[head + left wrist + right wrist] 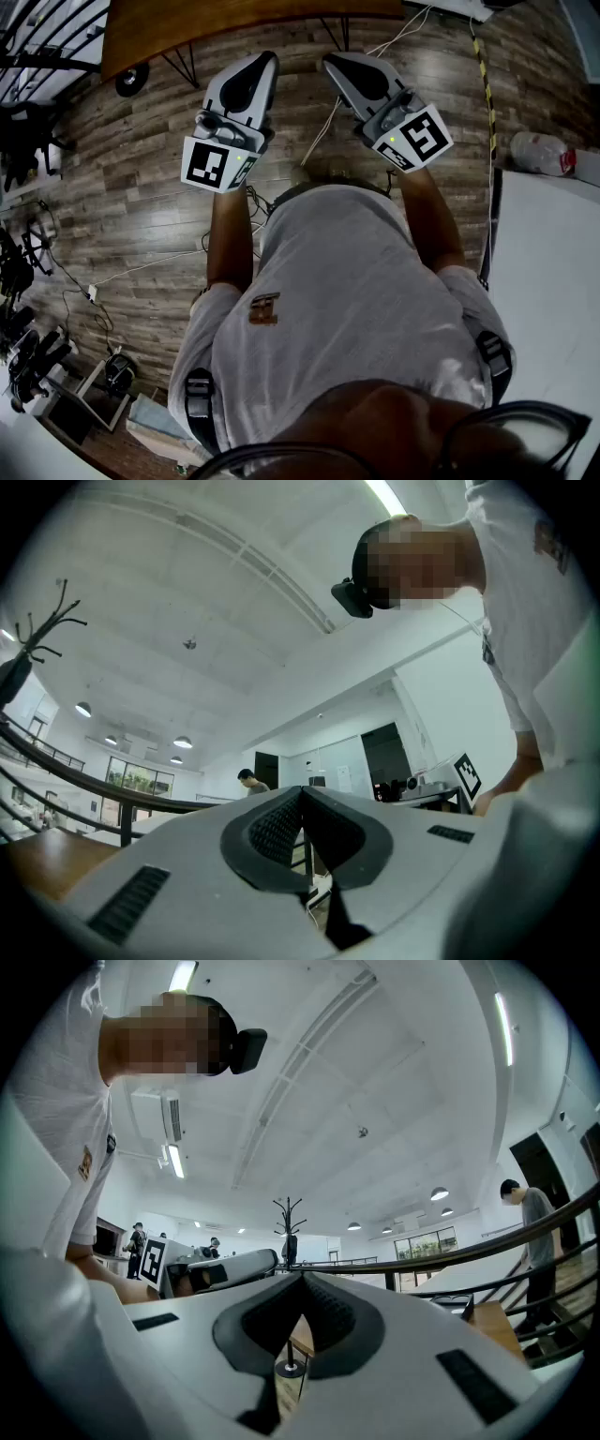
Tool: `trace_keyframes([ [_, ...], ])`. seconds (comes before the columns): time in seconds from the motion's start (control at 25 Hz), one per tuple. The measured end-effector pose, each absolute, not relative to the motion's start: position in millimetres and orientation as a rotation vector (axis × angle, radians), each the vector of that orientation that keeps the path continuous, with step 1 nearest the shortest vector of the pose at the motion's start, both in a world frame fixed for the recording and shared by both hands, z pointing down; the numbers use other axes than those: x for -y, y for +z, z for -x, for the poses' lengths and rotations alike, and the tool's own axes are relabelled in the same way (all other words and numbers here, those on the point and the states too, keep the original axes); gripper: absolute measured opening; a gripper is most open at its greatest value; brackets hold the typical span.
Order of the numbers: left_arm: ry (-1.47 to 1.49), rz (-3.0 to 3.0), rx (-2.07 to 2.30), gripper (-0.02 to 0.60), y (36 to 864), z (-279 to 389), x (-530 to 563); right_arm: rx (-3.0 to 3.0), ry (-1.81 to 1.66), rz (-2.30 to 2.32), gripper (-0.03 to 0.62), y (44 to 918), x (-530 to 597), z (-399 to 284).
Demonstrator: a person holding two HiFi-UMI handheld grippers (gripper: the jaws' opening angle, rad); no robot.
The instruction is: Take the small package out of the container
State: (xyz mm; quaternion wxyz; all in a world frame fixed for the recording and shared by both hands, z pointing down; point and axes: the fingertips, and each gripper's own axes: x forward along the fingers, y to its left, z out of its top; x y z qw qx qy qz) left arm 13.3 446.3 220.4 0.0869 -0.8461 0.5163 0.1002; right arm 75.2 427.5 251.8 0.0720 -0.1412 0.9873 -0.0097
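Note:
No small package and no container shows in any view. In the head view my left gripper (257,62) and my right gripper (336,62) are held side by side in front of the person's body, above a wooden floor, with their tips pointing away. Both are tilted upward, so their own views look at a ceiling and a large hall. The left gripper (302,797) is shut with nothing between its dark pads. The right gripper (302,1283) has its tips together too, and is empty. The left gripper's body (225,1267) also shows in the right gripper view.
A brown table (234,23) on thin black legs lies just beyond the gripper tips. A white surface (553,281) and a plastic bottle (539,152) are at the right. Cables and dark equipment (28,141) lie on the floor at the left. A coat stand (288,1227) and a person (530,1232) stand in the hall.

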Motion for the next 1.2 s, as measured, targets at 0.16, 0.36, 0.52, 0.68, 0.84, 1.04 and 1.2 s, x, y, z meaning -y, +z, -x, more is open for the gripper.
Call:
trace_keyframes([
  [0.16, 0.301, 2.525, -1.535, 0.018, 222.5, -10.2, -447.2, -2.967, -0.024, 0.432, 0.031, 253.2, -428.5, -72.2],
  [0.36, 0.310, 2.527, -1.526, 0.018, 225.5, -3.2, -446.2, -2.958, -0.032, 0.440, 0.031, 255.2, -427.9, -67.5],
  [0.52, 0.323, 2.534, -1.511, 0.018, 225.9, 9.1, -451.0, -2.949, -0.029, 0.460, 0.031, 253.9, -432.7, -57.9],
  [0.68, 0.337, 2.545, -1.478, 0.018, 226.1, 20.6, -455.7, -2.952, -0.021, 0.483, 0.031, 254.9, -439.3, -46.6],
  [0.84, 0.346, 2.556, -1.445, 0.018, 231.9, 25.3, -459.0, -2.951, -0.004, 0.517, 0.031, 263.0, -444.4, -43.9],
  [1.04, 0.352, 2.569, -1.427, 0.018, 234.8, 34.0, -467.3, -2.948, 0.005, 0.554, 0.031, 265.1, -451.9, -39.5],
  [1.2, 0.359, 2.580, -1.423, 0.018, 233.7, 43.6, -456.9, -2.950, 0.003, 0.566, 0.031, 263.5, -441.3, -31.1],
])
